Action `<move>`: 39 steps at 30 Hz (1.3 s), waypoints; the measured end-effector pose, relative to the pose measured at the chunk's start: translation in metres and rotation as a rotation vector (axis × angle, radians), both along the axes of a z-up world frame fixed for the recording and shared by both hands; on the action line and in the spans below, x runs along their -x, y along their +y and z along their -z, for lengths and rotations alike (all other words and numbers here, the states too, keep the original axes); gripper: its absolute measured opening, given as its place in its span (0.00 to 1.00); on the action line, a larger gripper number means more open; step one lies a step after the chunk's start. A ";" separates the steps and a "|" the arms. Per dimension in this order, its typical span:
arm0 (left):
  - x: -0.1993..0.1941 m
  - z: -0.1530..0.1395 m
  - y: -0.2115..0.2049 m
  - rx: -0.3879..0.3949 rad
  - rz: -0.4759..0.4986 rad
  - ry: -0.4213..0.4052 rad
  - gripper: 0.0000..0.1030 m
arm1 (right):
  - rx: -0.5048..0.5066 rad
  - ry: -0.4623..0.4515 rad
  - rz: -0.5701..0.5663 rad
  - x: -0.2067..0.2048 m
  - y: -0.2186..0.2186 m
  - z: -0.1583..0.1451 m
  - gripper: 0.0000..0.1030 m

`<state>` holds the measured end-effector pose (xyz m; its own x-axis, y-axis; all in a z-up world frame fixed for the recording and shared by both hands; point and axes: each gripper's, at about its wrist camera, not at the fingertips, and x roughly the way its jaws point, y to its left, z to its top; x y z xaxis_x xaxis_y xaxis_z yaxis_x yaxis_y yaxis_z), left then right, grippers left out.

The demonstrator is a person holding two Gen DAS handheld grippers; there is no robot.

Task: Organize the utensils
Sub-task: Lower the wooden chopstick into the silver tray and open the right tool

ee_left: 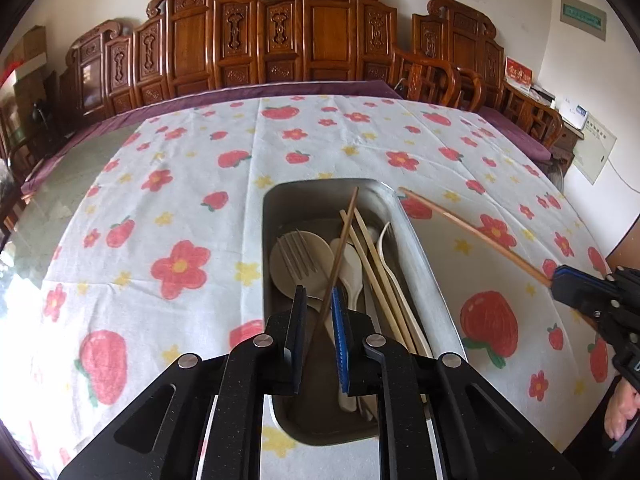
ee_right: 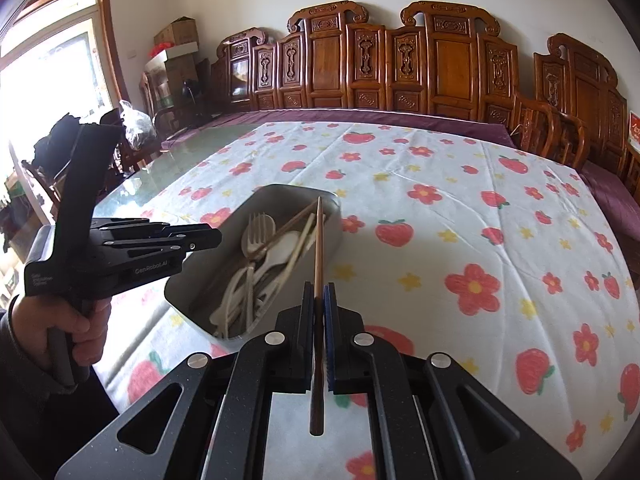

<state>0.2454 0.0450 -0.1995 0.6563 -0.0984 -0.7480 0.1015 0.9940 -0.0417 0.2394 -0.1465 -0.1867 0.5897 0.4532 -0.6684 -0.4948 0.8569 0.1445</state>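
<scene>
A metal tray (ee_left: 412, 248) sits on the counter (ee_left: 180, 184), which is covered by a white cloth with red flowers and strawberries. The tray is long, with rounded corners. Inside it lie a fork (ee_left: 298, 258), a round pale spoon (ee_left: 280, 264), a few more pale spoons, and some light chopsticks (ee_left: 376, 268) laid along its length.

The left gripper (ee_left: 319, 308) hangs just above the near end of the tray. A dark brown chopstick (ee_left: 340, 248) runs between its fingers (ee_left: 339, 320), and its far tip leans on the far wall of the tray. The fingers stand a little apart: there is a gap beside the stick on the left side, and it lies close to the blue finger. They do not pinch it.

The right gripper (ee_right: 319, 300) is to the right of the tray, over the cloth. Its fingers are closed tight on a reddish-brown chopstick (ee_right: 319, 248). This stick points far ahead, with its tip over the right edge of the tray. In the left wrist view the same stick shows as a long slanted line at the right of the tray, going into the right gripper (ee_left: 560, 280).

A hand (ee_right: 86, 328) in a dark sleeve holds the left gripper's handle. Carved wooden chairs (ee_right: 400, 60) stand along the far wall.
</scene>
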 end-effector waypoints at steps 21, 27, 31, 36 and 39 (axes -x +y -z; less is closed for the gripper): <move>0.007 -0.012 0.037 0.002 -0.047 -0.023 0.11 | 0.062 0.090 0.050 -0.044 0.088 0.036 0.06; 0.008 -0.012 0.038 -0.002 -0.044 -0.021 0.11 | 0.027 0.131 0.047 -0.046 0.088 0.047 0.06; 0.009 -0.012 0.037 -0.007 -0.049 -0.023 0.11 | 0.011 0.133 0.033 -0.043 0.088 0.046 0.07; 0.012 -0.014 0.033 -0.008 -0.053 -0.034 0.11 | -0.006 0.114 0.017 -0.035 0.083 0.036 0.07; 0.017 -0.015 0.032 -0.006 -0.057 -0.037 0.11 | -0.014 0.100 0.020 -0.028 0.076 0.027 0.07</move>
